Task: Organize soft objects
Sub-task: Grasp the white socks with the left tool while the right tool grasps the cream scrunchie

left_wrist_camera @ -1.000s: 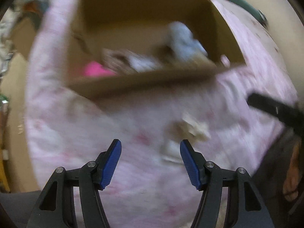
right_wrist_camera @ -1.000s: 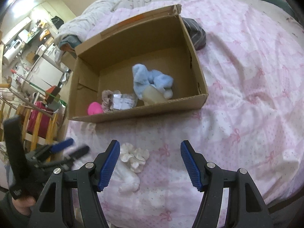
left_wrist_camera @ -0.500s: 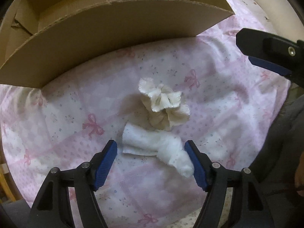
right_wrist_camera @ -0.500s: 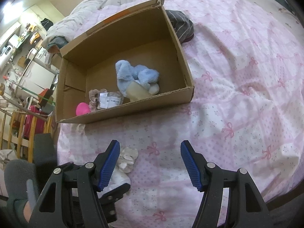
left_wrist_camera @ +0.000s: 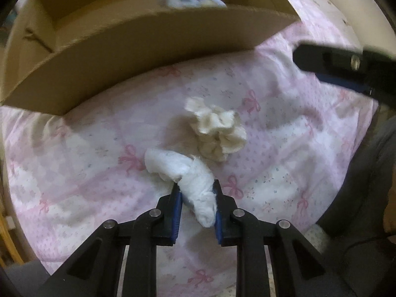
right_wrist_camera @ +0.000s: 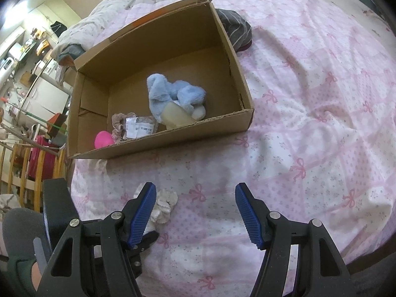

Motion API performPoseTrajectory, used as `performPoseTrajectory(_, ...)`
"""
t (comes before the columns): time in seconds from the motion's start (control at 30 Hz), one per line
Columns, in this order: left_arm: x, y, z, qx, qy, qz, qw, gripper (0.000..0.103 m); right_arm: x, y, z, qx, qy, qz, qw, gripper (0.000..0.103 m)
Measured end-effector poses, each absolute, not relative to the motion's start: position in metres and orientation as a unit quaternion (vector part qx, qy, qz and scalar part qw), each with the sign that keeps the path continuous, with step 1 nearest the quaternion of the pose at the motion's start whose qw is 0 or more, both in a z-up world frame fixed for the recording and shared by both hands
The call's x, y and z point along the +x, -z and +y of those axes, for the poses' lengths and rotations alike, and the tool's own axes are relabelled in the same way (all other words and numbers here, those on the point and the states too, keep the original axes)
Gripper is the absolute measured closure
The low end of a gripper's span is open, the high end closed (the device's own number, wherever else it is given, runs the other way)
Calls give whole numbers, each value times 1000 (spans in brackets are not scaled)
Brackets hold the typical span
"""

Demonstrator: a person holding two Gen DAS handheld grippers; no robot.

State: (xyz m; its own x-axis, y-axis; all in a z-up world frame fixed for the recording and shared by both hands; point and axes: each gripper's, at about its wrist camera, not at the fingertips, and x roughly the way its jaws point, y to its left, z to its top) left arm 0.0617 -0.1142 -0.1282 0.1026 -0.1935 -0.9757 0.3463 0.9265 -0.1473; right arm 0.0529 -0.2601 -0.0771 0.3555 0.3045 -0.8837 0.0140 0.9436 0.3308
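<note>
White terry cloth, a rolled sock (left_wrist_camera: 188, 175), sits between the blue pads (left_wrist_camera: 177, 205) of my left gripper (left_wrist_camera: 196, 204); its jaws are closing, and both pads already press on the roll's near end, while the far end lies on the pink bow-print bedspread (left_wrist_camera: 284, 148); just beyond it and touching it rests a cream ruffled scrunchie (left_wrist_camera: 217, 133); past that stands the cardboard box (left_wrist_camera: 148, 57), its near wall close to the scrunchie; inside the box I see a pale blue plush toy (right_wrist_camera: 173, 94), a bright pink item (right_wrist_camera: 102, 139) and a small clear packet with a label (right_wrist_camera: 138, 127); my right gripper (right_wrist_camera: 195, 212) hovers over bare bedspread with its jaws wide apart and nothing between them.
</note>
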Motion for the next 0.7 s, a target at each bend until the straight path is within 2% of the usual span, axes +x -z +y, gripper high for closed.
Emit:
performPoseTrajectory(0.43,81,58,-19,-43,35,557,828,83,54,77,-258,148,-97,558,811,33)
performPoseTrajectory(0.7,84,62,-22,-35,23,555,831,83,62,97,-234,110,-112,582,798,33)
